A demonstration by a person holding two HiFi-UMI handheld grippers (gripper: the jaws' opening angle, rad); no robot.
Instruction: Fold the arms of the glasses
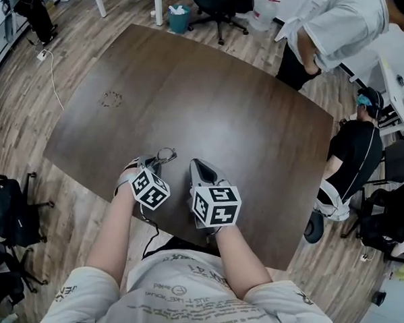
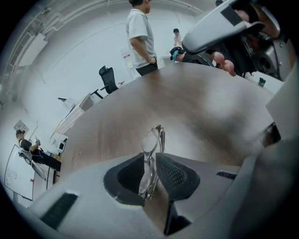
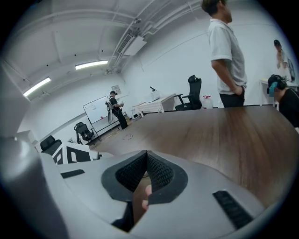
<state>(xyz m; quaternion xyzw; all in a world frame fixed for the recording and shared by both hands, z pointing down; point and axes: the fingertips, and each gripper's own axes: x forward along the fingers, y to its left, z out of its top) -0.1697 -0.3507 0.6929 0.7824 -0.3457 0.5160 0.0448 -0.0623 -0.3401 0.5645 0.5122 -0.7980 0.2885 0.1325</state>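
The glasses (image 2: 151, 144) are clamped edge-on between the left gripper's (image 2: 150, 164) jaws just above the table's (image 1: 225, 105) near edge, apparently to pin the arms flat. The right gripper (image 3: 146, 156) is held alongside over the same edge, its jaws pressed together on nothing.

ok so the left tongs (image 1: 156, 163) sit just left of the right tongs (image 1: 200, 169), both over the near edge of the worktop (image 1: 212, 104). glasses (image 1: 166, 153) are in the left jaws, and a person (image 1: 330, 29) stands beyond the far-right corner.
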